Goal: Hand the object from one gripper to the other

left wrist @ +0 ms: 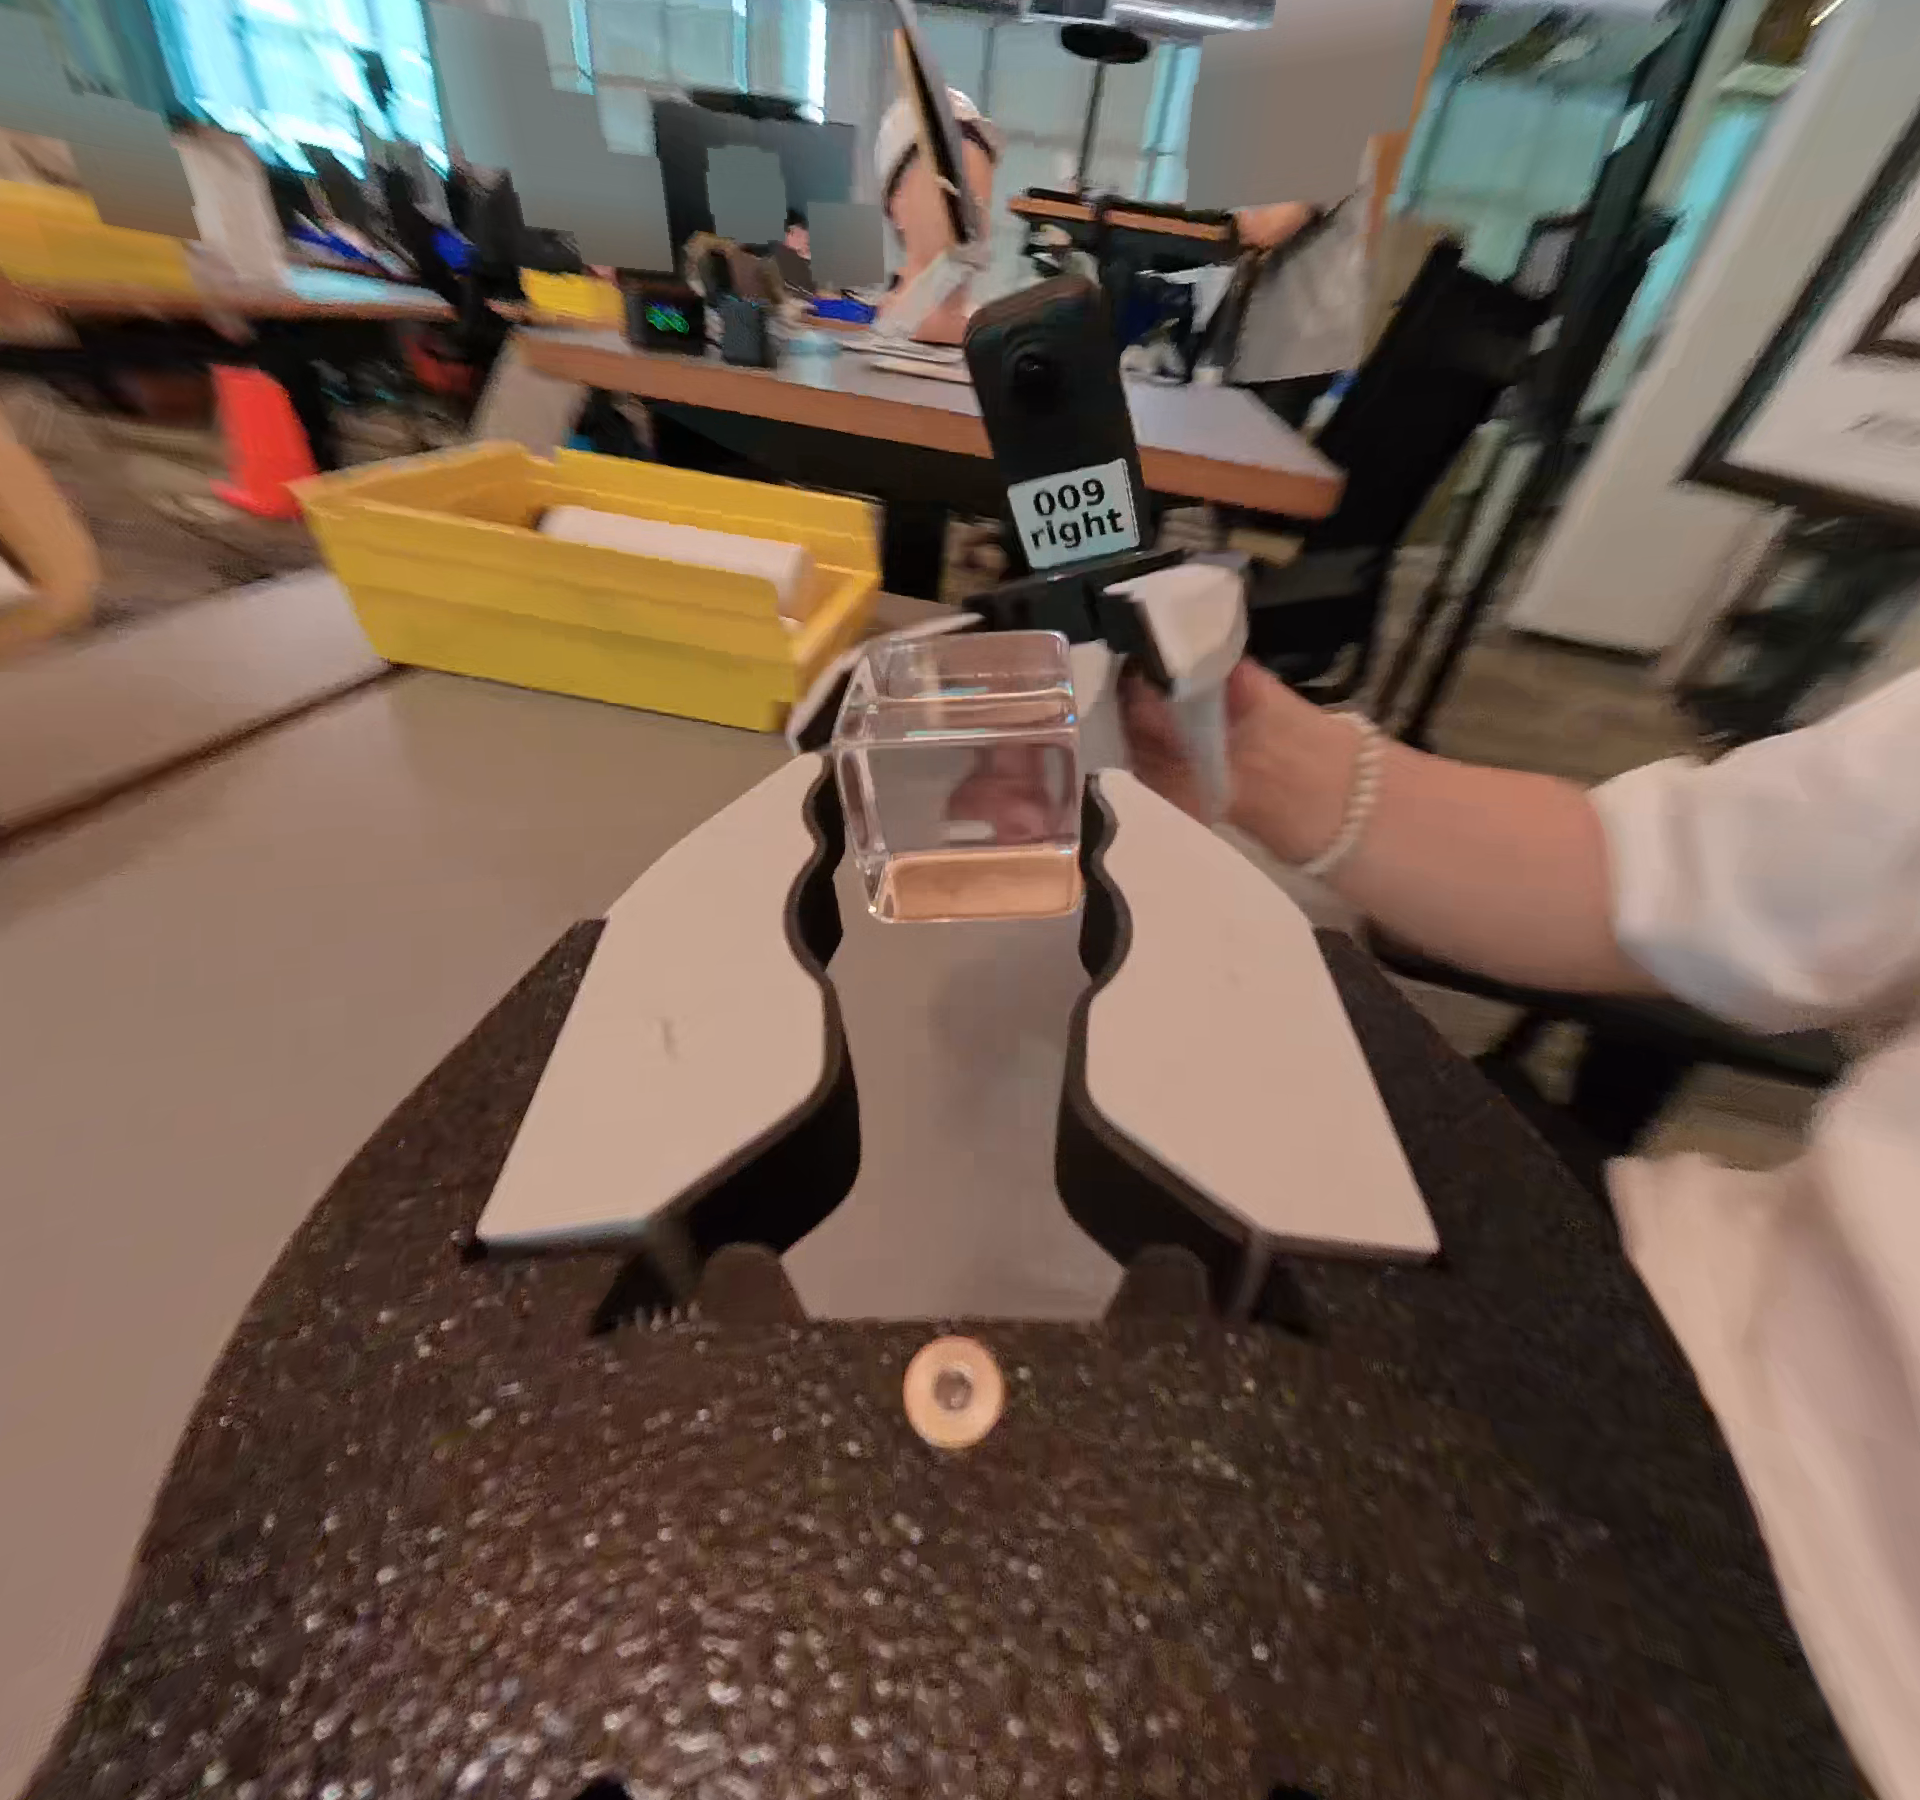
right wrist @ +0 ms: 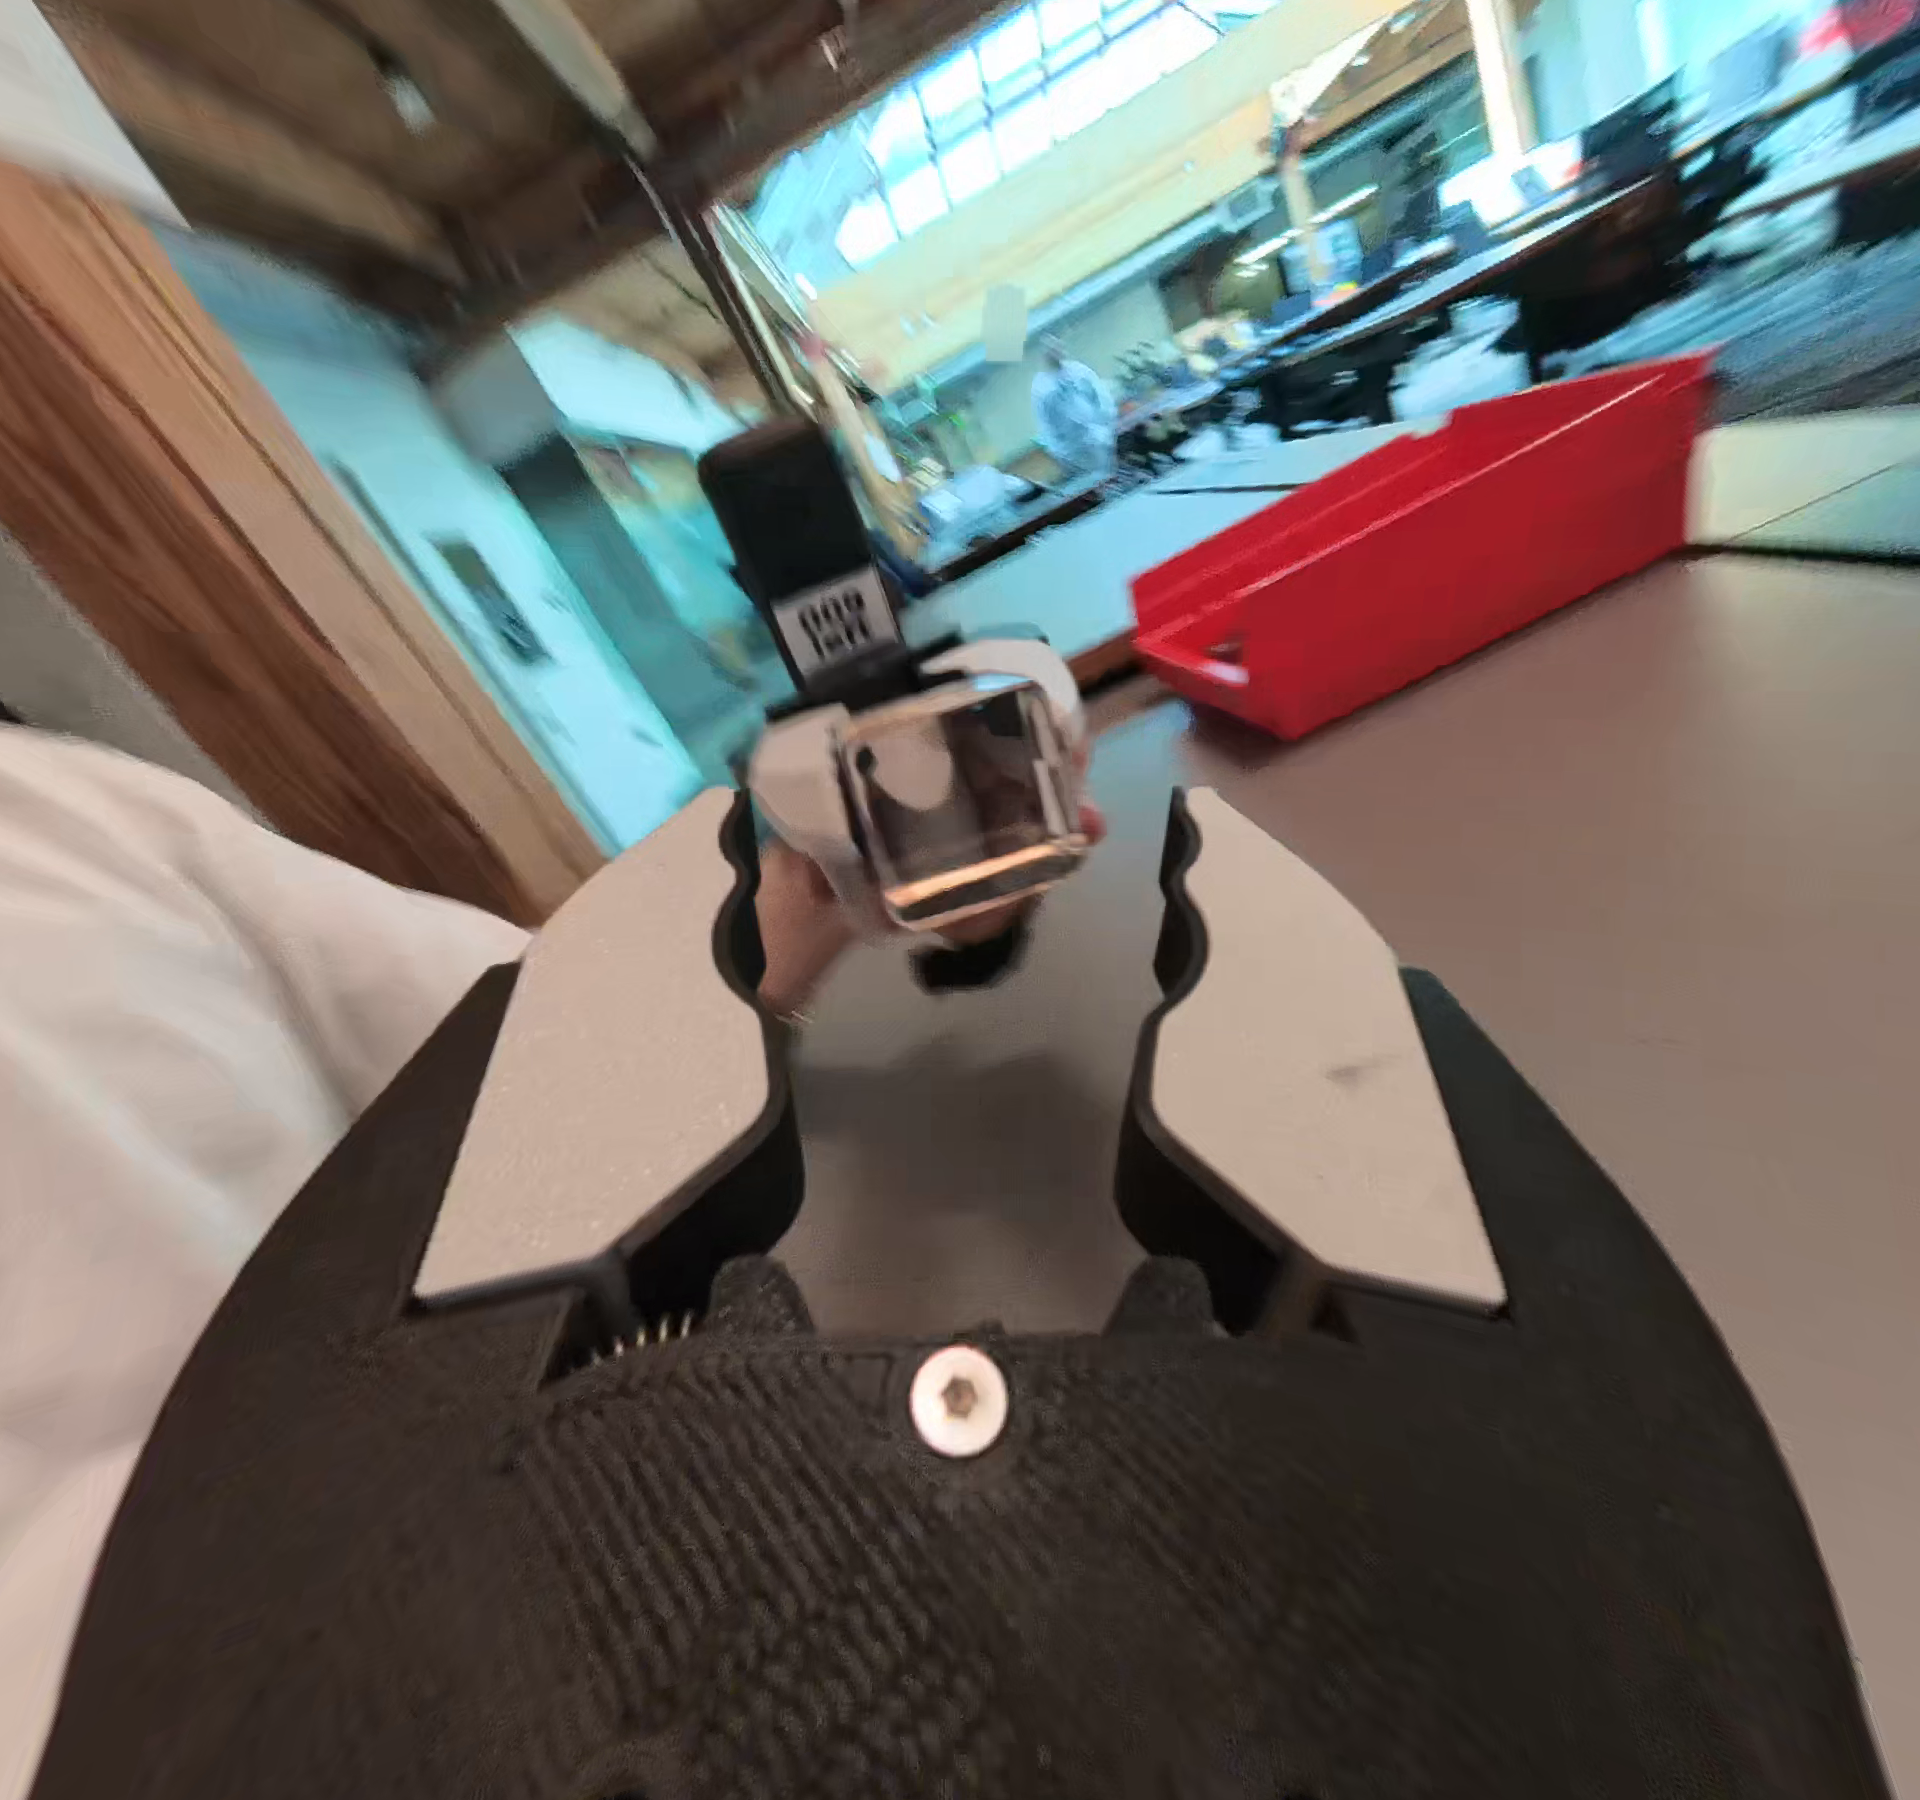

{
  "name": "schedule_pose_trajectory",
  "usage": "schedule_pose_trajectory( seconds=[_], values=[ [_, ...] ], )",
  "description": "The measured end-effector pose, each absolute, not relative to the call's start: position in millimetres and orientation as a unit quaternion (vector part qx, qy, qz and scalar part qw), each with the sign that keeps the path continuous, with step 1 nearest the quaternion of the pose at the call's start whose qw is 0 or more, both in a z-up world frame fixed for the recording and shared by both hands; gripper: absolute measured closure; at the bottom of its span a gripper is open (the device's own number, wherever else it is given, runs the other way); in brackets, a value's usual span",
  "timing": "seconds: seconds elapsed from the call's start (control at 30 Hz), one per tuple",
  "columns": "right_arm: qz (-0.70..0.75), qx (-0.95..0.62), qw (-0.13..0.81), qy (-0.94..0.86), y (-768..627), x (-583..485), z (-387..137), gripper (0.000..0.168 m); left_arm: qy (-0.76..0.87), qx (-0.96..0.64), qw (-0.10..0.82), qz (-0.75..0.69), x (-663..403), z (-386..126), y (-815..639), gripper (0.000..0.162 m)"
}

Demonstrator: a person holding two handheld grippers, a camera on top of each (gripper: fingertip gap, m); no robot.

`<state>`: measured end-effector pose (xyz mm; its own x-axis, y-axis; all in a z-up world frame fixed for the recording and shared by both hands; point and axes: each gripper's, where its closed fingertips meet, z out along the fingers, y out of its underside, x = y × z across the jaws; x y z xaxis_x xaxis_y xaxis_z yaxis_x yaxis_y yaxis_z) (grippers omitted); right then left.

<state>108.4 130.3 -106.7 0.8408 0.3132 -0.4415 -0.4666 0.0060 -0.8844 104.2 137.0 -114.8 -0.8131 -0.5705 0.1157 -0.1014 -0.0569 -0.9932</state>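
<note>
A clear glass cube (left wrist: 961,774) is held above the table between the tips of my left gripper (left wrist: 961,800), which is shut on it. My right gripper (left wrist: 992,654) faces it from the far side, and its white fingers (left wrist: 1184,628) flank the cube's top. In the right wrist view my right gripper (right wrist: 961,815) is wide open, with the cube (right wrist: 966,805) in line with the gap at its tips and touching neither finger. The left gripper (right wrist: 935,742) holds the cube there. A hand (left wrist: 1278,774) with a bead bracelet holds the right gripper.
A yellow bin (left wrist: 582,607) with a white roll in it stands on the grey table (left wrist: 312,919) at the back left. A red bin (right wrist: 1423,545) stands on the table (right wrist: 1610,867) to the right in the right wrist view. Desks and chairs lie beyond.
</note>
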Motion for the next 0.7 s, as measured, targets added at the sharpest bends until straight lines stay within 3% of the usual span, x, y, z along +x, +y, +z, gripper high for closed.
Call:
schedule_pose_trajectory(
  seconds=[0.03,0.1,0.23,0.37,0.6,0.7],
  values=[
    [0.215,-0.672,0.708,0.039,130.1,111.0,-111.7,0.093,0.663,-0.262,0.131,-0.689,101.4,-115.5,138.0,0.119],
    [0.118,-0.701,0.704,0.005,131.1,113.8,-119.3,0.093,0.667,-0.276,0.082,-0.688,98.4,-119.9,139.7,0.119],
    [0.127,-0.705,0.698,-0.004,136.3,104.0,-118.2,0.098,0.685,-0.277,0.038,-0.672,93.8,-132.9,136.2,0.119],
    [0.169,-0.7,0.694,0.0,135.7,100.1,-121.7,0.118,0.701,-0.251,0.05,-0.666,90.4,-136.1,130.8,0.119],
    [0.181,-0.706,0.685,0.006,134.7,99.5,-123.7,0.108,0.692,-0.236,0.08,-0.678,91.4,-129.7,134.8,0.119],
    [0.193,-0.7,0.687,-0.002,137.1,93.1,-122.8,0.118,0.695,-0.23,0.086,-0.676,91.4,-130.4,132.7,0.119]
  ],
)
